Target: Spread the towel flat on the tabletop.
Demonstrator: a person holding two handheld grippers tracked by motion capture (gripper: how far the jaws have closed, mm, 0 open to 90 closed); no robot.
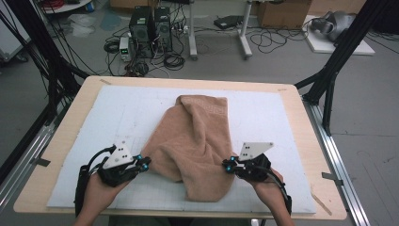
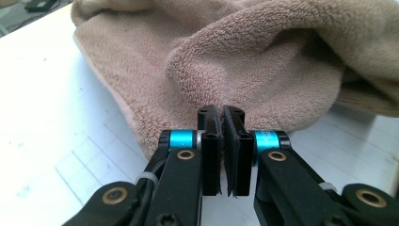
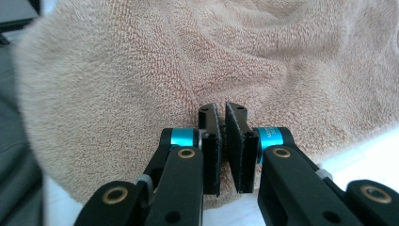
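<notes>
White matting covered the wooden table across the middle of the high view, with computer towers and loose cables on the grey floor along the top of the frame.

**Workpiece.** A tan towel lay bunched at the centre of the mat, running from just above mid-frame down toward the lower centre, rumpled and partly doubled over itself.

**Tool state.**
- Left gripper: lower left of the high view, at the towel's left edge. In the left gripper view the jaws stood closed, pads nearly touching, with the towel's folded edge lying just beyond the tips. Whether any fabric was pinched there could not be determined.
- Right gripper: lower right of the high view, at the towel's right edge. In the right gripper view its jaws were likewise closed, with the towel directly behind them. A pinch of cloth could not be confirmed.

**Step in hand.** By judgement, the operation was at the grasping stage of spreading or folding the towel, each gripper working one lower side.

**Next move.** If both grips hold cloth, draw the two edges apart evenly and lift to flatten the bunched middle. If either grip is empty, open that tool and re-seat it on the edge first.
</notes>
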